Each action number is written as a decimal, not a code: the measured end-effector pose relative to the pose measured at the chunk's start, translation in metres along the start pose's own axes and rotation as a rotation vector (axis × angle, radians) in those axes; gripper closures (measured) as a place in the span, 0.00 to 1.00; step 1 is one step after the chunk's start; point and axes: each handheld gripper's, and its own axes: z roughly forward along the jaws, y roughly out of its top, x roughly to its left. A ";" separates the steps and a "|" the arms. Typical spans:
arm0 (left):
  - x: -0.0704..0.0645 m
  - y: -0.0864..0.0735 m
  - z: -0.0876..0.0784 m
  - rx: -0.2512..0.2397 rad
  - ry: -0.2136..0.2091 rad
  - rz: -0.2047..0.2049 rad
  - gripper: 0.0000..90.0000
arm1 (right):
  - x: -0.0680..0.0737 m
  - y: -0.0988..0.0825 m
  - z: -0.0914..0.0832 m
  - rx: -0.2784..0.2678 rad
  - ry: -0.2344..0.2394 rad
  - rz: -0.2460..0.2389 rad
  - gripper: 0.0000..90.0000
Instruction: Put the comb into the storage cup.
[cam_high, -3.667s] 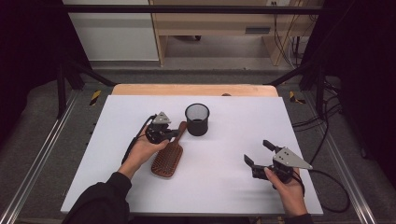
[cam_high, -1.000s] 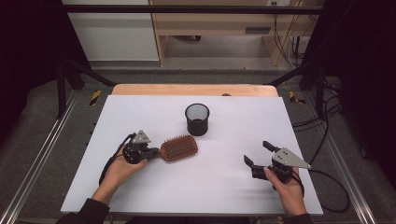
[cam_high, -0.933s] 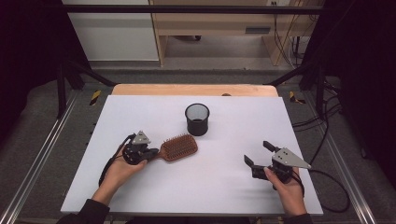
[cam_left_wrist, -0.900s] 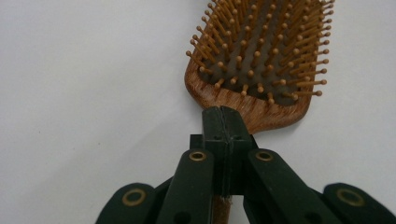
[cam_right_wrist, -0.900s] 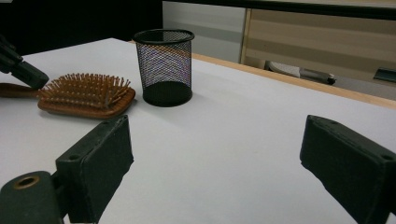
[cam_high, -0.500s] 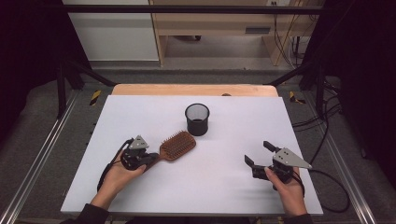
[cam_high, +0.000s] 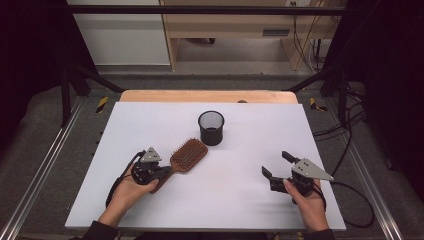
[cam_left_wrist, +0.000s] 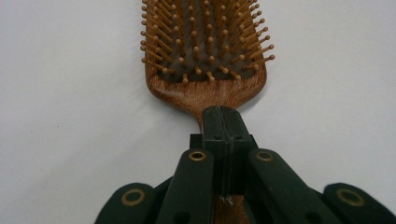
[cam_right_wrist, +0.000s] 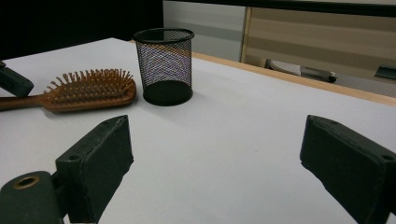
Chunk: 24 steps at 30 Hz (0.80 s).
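A wooden paddle hairbrush (cam_high: 186, 155) (cam_left_wrist: 205, 51) (cam_right_wrist: 86, 90) lies bristles up on the white table, left of centre, its head pointing toward a black mesh cup (cam_high: 211, 127) (cam_right_wrist: 164, 65). My left gripper (cam_high: 161, 172) (cam_left_wrist: 225, 128) is shut on the brush's handle, jaws pressed together over it. My right gripper (cam_high: 276, 165) (cam_right_wrist: 212, 154) rests at the front right of the table, open, with nothing between its jaws. It points toward the cup and brush.
The white table top (cam_high: 250, 145) has a wooden strip (cam_high: 210, 96) along its far edge. Metal frame rails (cam_high: 45, 165) run down both sides. Cables (cam_high: 357, 200) trail off the right side. A cabinet and shelf stand beyond the table.
My left gripper has carried the brush from near the cup toward the front left, turning its head rightward, and over the last second swung it to point up-right. The right gripper stayed put.
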 end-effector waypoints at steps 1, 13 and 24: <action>0.000 0.000 0.000 0.000 0.000 0.000 1.00 | 0.000 0.000 0.000 -0.001 0.000 0.000 0.10; -0.003 0.006 -0.005 -0.047 0.012 -0.022 0.99 | 0.000 0.000 0.000 -0.004 0.000 0.004 0.10; -0.010 0.019 -0.010 -0.048 0.164 -0.025 0.49 | 0.000 0.000 0.000 -0.001 0.006 0.004 0.10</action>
